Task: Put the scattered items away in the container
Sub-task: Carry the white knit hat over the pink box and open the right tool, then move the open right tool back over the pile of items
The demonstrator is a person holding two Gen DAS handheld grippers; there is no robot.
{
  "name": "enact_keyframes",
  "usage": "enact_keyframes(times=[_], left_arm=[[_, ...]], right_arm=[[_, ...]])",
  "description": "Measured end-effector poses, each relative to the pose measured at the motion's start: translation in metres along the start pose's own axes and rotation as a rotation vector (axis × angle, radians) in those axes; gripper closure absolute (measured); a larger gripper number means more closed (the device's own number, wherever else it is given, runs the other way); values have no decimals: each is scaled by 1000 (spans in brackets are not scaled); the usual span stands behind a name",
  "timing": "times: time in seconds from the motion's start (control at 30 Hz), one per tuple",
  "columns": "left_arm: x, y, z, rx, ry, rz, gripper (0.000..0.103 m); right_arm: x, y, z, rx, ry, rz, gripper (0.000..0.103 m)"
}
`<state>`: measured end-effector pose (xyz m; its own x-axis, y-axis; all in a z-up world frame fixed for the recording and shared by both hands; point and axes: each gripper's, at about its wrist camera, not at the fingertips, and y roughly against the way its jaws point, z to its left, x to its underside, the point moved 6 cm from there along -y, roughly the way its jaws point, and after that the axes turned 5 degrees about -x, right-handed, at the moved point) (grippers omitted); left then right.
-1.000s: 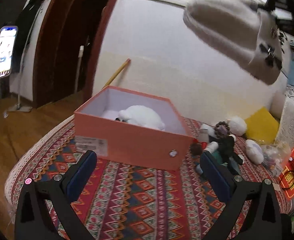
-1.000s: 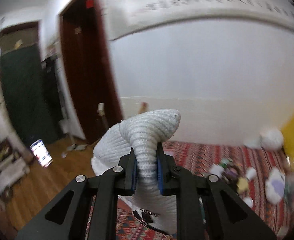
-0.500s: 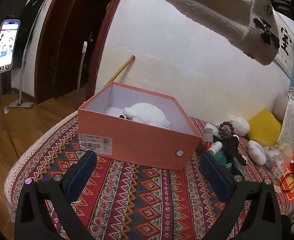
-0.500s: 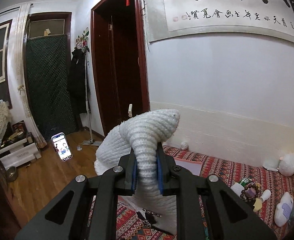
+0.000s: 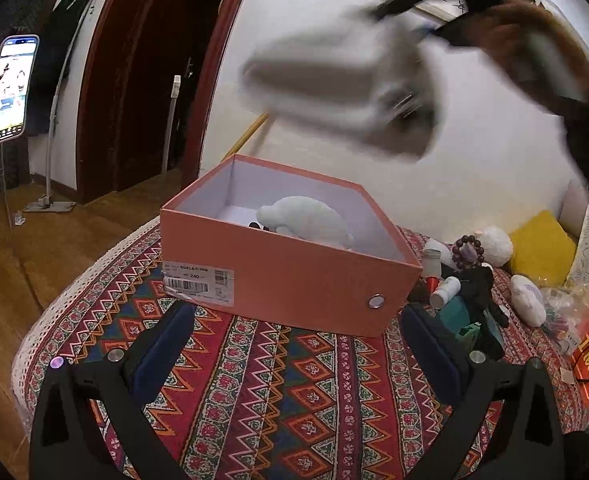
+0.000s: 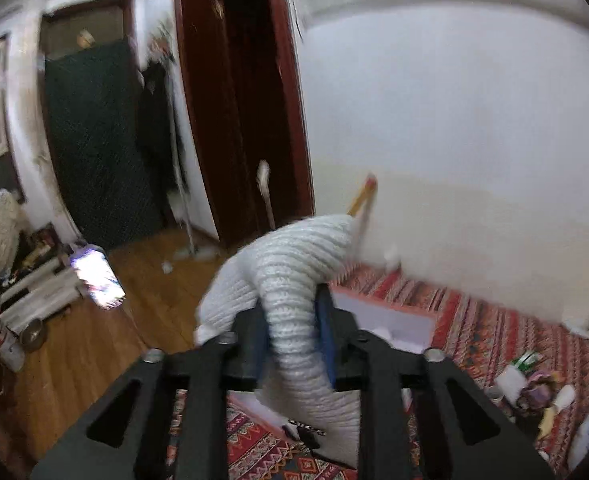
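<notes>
Right gripper (image 6: 292,346): fingers (image 6: 326,340) clamped on a fold of a white knit hat (image 6: 294,280), blue pads pressed into the ribbed fabric, rest of the hat bulging up and left of the pads, centre-bottom of the right wrist view. View is motion-blurred. In the left wrist view the same hat (image 5: 342,80) shows as a blurred pale mass in the upper centre, above the box and clear of it, with the person's hand (image 5: 534,40) and the black gripper body at upper right. Left gripper (image 5: 294,340): fingers (image 5: 166,340) spread wide, holding nothing, low in the frame over the patterned bedspread (image 5: 274,392), just in front of the box's near wall. Orange box (image 5: 294,276) sits lid-off on the bedspread, centre frame, barcode label on its near-left face, metal stud at near-right; a white plush item (image 5: 306,220) lies inside it. Scattered items at the right of the box on the bedspread: bead bracelet (image 5: 468,250), small white bottle (image 5: 444,292), black toy (image 5: 482,300), white plush ball (image 5: 494,240), yellow cushion (image 5: 542,248). Phone on a stand (image 5: 12,88) at far left on the wood floor (image 5: 34,248).
</notes>
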<state>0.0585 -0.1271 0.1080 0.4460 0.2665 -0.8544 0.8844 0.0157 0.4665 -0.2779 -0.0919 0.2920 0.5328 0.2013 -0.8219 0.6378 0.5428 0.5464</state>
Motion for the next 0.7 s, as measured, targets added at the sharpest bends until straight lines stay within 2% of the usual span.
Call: enact_keyframes(times=[0.03,0.07,0.1,0.13,0.27,0.4,0.5,0.6,0.7], left_arm=[[1,-1,-2,4,-7,5,0],[1,-1,-4,7,-12,6,0],[1,-1,-6,8,-18,3,0],[0,-1,-6,7,-23,-1,0],[1,-3,-10,9,-30,8,0],[2,0,-20,6,-55,1,0],[2,5,-29,13,-64,-7,0],[4,11,-44,18,-83,-18,0],[6,19,-63,40,-107,-22,0]], right_arm=[[2,-16,-11,60,-33,19,58],[4,-25,-20,114,-46,-1,58],[6,-22,-22,129,-28,-26,57],[8,-16,-22,140,0,-54,55],[32,42,-17,189,106,-231,30],[77,88,-21,204,149,-233,30],[115,119,-42,229,104,-226,30],[140,148,-78,250,-15,-231,30],[164,181,-129,246,-198,-253,30]])
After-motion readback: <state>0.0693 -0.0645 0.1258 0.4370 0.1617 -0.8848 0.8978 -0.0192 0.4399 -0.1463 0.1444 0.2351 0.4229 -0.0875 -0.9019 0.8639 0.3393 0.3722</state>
